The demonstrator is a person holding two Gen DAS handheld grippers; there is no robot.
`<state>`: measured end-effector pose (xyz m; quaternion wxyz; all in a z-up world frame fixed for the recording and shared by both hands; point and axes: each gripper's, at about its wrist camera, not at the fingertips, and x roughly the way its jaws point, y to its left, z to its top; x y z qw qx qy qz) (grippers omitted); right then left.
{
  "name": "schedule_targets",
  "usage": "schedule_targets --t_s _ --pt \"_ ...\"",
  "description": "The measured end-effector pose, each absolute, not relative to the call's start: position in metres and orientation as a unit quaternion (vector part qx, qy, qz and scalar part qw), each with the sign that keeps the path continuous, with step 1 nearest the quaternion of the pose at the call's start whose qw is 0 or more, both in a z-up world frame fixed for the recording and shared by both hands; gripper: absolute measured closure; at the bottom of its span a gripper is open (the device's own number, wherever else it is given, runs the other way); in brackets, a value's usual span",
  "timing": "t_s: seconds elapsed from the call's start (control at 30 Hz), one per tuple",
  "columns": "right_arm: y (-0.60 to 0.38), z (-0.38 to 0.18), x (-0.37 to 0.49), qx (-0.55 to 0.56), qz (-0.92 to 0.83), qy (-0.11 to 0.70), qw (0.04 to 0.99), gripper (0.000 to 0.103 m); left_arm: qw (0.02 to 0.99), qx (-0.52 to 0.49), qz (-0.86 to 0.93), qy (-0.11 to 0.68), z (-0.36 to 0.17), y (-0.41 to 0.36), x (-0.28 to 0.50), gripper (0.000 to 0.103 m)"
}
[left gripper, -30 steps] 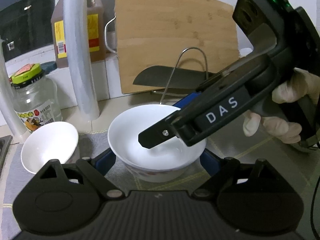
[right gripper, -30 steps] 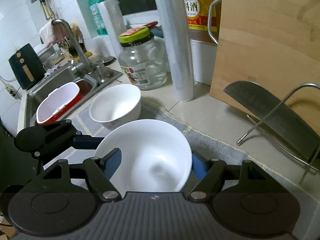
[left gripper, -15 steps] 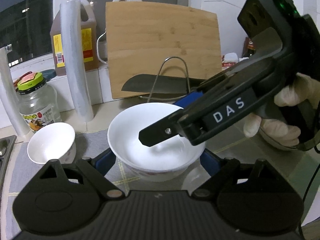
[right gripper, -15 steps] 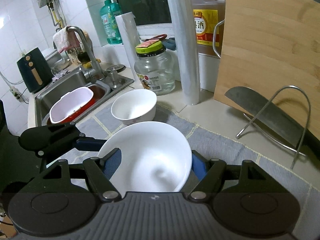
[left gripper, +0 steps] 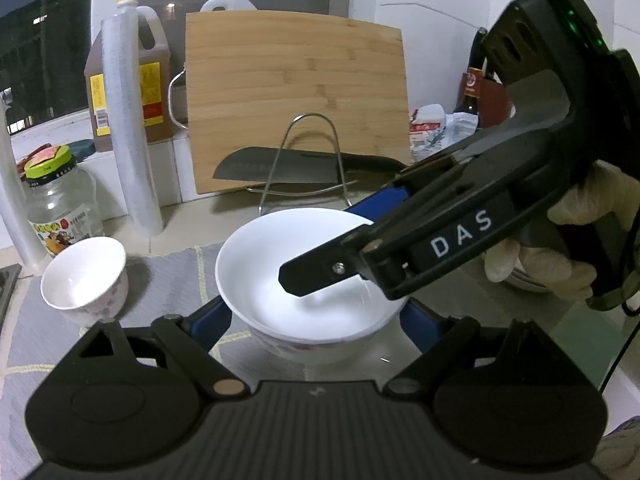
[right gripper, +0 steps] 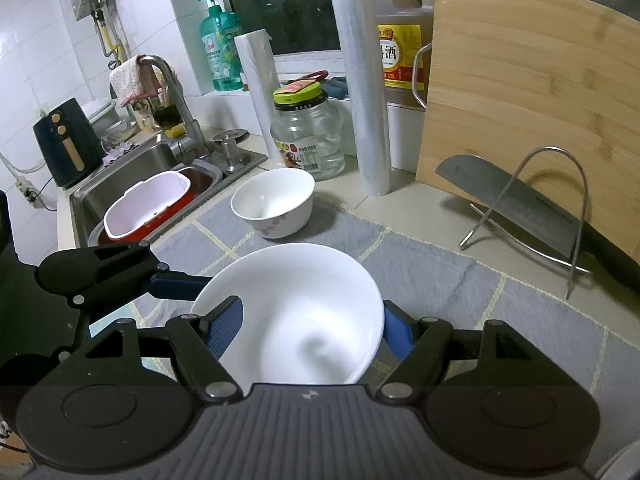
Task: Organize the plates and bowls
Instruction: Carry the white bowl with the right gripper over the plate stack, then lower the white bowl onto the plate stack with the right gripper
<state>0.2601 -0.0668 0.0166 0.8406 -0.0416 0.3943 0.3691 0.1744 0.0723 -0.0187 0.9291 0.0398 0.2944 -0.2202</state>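
Kitchen tabletop [right gripper: 420,216], tiled, partly covered by a grey checked mat [right gripper: 440,276]. Sink [right gripper: 132,184] at the far left with a red-and-white container inside. Against the back wall: bamboo cutting board [left gripper: 296,100], cleaver [left gripper: 280,166] on a wire rack [left gripper: 312,160], glass jar [right gripper: 308,136], oil jug [left gripper: 128,80].

Large white bowl [right gripper: 296,316] held above the mat. Left tongs [left gripper: 316,320] spread to either side of the bowl's body; contact cannot be told. Right tongs [right gripper: 312,328] clamp the bowl rim, one finger [left gripper: 320,272] inside. Small white bowl [right gripper: 276,200] sits on the mat, apart, near the jar.
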Motion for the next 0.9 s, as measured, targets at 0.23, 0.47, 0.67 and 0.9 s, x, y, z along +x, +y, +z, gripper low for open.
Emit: schedule_targets --t_s 0.23,0.47,0.67,0.9 --pt "-0.077 0.01 0.239 -0.048 0.36 0.4 0.842 0.024 0.923 0.047 -0.234 0.301 -0.024 0.061 0.159 0.012" --pt "-0.087 0.0 0.225 -0.046 0.345 0.416 0.84 0.024 0.914 0.062 -0.252 0.31 -0.031 0.052 0.152 0.012" --pt "-0.091 -0.007 0.218 -0.045 0.34 0.423 0.839 0.024 0.91 0.071 -0.255 0.32 -0.039 0.047 0.147 0.012" --pt "-0.091 -0.015 0.216 -0.048 0.338 0.429 0.836 0.024 0.908 0.087 -0.252 0.324 -0.043 0.044 0.144 0.012"
